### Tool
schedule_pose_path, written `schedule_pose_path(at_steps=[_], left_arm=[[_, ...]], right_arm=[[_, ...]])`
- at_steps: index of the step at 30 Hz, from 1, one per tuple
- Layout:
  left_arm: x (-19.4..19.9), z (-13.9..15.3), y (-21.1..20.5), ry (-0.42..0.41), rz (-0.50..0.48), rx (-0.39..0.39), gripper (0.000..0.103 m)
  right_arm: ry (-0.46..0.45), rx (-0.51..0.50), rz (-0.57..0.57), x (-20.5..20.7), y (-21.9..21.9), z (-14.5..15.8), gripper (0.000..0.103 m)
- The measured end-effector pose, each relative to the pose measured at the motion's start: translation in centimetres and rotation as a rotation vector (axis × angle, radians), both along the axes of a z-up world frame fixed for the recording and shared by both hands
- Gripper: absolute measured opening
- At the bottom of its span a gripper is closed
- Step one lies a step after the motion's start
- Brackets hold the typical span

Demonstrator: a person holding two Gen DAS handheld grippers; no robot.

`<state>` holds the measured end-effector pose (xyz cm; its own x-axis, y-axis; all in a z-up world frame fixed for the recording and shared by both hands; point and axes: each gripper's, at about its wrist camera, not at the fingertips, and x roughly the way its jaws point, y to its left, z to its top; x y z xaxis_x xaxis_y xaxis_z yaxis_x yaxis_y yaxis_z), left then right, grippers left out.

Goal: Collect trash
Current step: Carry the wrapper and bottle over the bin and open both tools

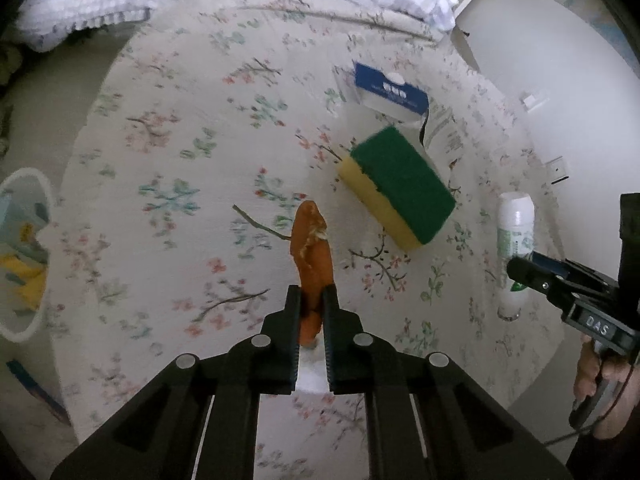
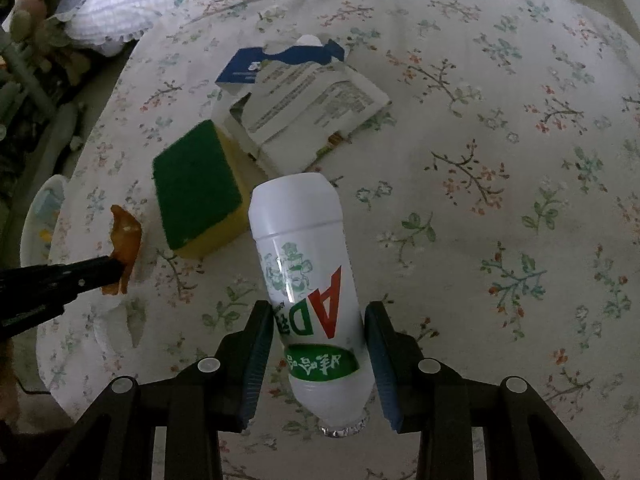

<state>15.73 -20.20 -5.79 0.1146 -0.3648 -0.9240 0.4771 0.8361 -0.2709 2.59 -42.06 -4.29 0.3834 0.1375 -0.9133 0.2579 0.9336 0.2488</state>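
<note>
Two grippers over the floral bedspread (image 2: 500, 128): left gripper (image 1: 312, 304) clamped on one orange peel (image 1: 312, 240); right gripper (image 2: 318, 344) pinching one white bottle (image 2: 304, 256). Beyond lie one sponge (image 1: 400, 188) and one torn carton (image 2: 312, 104). One white bin (image 1: 24, 256) holds scraps.

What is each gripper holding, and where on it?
Left gripper pinches the orange peel at its near end. Right gripper clamps the white bottle near its neck.

An orange peel (image 1: 311, 256), a green-and-yellow sponge (image 1: 396, 188), a white bottle (image 2: 308, 280) with green and red print and a blue-and-white carton (image 2: 304, 96) lie on the white bedspread (image 2: 500, 160) with its floral sprigs
</note>
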Motion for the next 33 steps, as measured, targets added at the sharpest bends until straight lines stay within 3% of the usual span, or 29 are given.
schedule_pose_path(at_steps=[7, 14, 23, 33], left_arm=[[0.9, 3.3, 6.9, -0.063, 0.090, -0.046, 0.010], [2.9, 4.2, 16.5, -0.097, 0.236, -0.047, 0.010], [4.9, 3.1, 25.5, -0.121, 0.378, -0.060, 0.010], [6.7, 0.4, 29.1, -0.131, 0.439, -0.094, 0.011]], right_arm=[[-0.028, -0.003, 0.026, 0.7, 2.4, 1.7, 0.042], [-0.051, 0.008, 0.092, 2.9, 7.4, 2.6, 0.042], [-0.076, 0.060, 0.184, 7.0, 15.6, 2.7, 0.042], [-0.085, 0.081, 0.279, 11.3, 23.7, 2.2, 0.042]])
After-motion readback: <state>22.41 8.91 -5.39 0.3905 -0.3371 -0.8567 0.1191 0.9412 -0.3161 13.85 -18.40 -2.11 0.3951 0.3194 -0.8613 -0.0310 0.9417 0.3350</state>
